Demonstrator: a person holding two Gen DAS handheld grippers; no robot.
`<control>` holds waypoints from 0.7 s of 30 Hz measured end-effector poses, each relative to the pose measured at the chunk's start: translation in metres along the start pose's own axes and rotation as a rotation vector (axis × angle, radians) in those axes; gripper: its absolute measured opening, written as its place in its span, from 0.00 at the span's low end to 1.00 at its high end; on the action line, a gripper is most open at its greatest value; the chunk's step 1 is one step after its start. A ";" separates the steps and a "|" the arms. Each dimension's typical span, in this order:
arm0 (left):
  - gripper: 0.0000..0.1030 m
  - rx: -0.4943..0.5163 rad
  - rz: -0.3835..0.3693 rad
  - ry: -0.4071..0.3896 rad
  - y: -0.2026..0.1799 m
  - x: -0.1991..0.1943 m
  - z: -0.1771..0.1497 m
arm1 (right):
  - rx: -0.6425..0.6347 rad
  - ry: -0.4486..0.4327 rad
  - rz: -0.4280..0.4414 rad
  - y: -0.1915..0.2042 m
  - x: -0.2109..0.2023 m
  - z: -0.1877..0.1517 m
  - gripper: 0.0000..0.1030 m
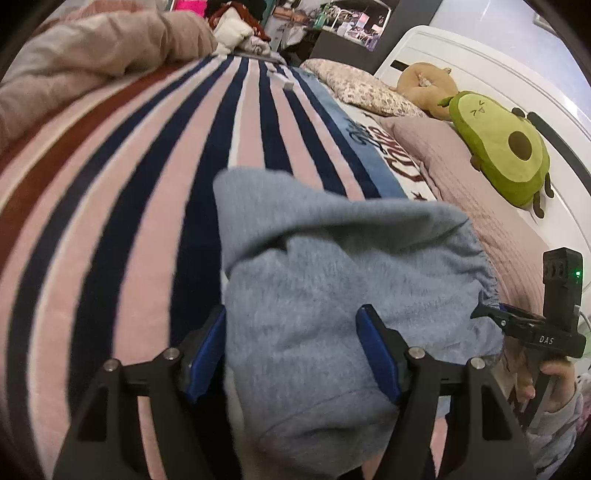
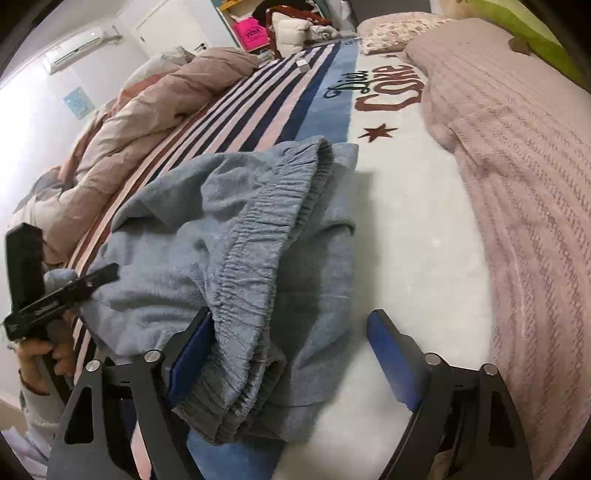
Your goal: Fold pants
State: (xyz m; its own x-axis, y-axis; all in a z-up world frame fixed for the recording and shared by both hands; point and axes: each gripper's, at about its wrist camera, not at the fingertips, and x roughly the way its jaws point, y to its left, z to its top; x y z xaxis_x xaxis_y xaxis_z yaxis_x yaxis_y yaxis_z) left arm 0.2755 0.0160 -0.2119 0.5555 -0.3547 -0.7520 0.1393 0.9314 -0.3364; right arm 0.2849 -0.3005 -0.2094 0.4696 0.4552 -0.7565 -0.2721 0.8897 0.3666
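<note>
While the grey sweatpants are bunched on the bed, both tongs — left (fabric between), right — are held apart.

Gripper body: "DAS" in white;
Bed blanket: "Diet Coke" lettering, partly covered;
Pink bag: "WM", blurred
</note>
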 end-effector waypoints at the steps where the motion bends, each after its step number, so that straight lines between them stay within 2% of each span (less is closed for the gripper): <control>1: 0.58 0.001 0.000 0.002 -0.001 0.001 -0.002 | 0.001 0.001 0.003 0.002 0.000 -0.002 0.55; 2: 0.52 0.008 0.004 0.001 -0.002 0.000 -0.004 | -0.011 -0.004 0.000 0.005 -0.001 -0.004 0.42; 3: 0.42 0.017 0.004 -0.001 -0.003 -0.003 -0.007 | -0.029 -0.012 0.005 0.009 -0.003 -0.006 0.31; 6: 0.24 0.034 0.009 -0.019 -0.008 -0.017 -0.011 | -0.043 -0.050 -0.006 0.020 -0.015 -0.011 0.21; 11: 0.20 0.046 0.044 -0.053 -0.011 -0.062 -0.032 | -0.076 -0.086 0.059 0.051 -0.049 -0.025 0.19; 16: 0.20 0.037 0.071 -0.050 -0.002 -0.120 -0.077 | -0.100 -0.021 0.126 0.090 -0.068 -0.069 0.19; 19: 0.26 0.029 0.079 0.010 0.004 -0.133 -0.107 | -0.093 0.035 0.106 0.099 -0.063 -0.098 0.22; 21: 0.33 0.029 0.097 0.029 0.008 -0.138 -0.119 | -0.088 0.046 0.072 0.097 -0.060 -0.111 0.31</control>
State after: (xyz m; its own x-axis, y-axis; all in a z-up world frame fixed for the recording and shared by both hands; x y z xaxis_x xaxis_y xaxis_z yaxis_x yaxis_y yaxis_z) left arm 0.1020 0.0624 -0.1782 0.5438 -0.2648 -0.7963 0.1099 0.9632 -0.2453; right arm 0.1376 -0.2451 -0.1886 0.4081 0.5139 -0.7546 -0.3770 0.8476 0.3734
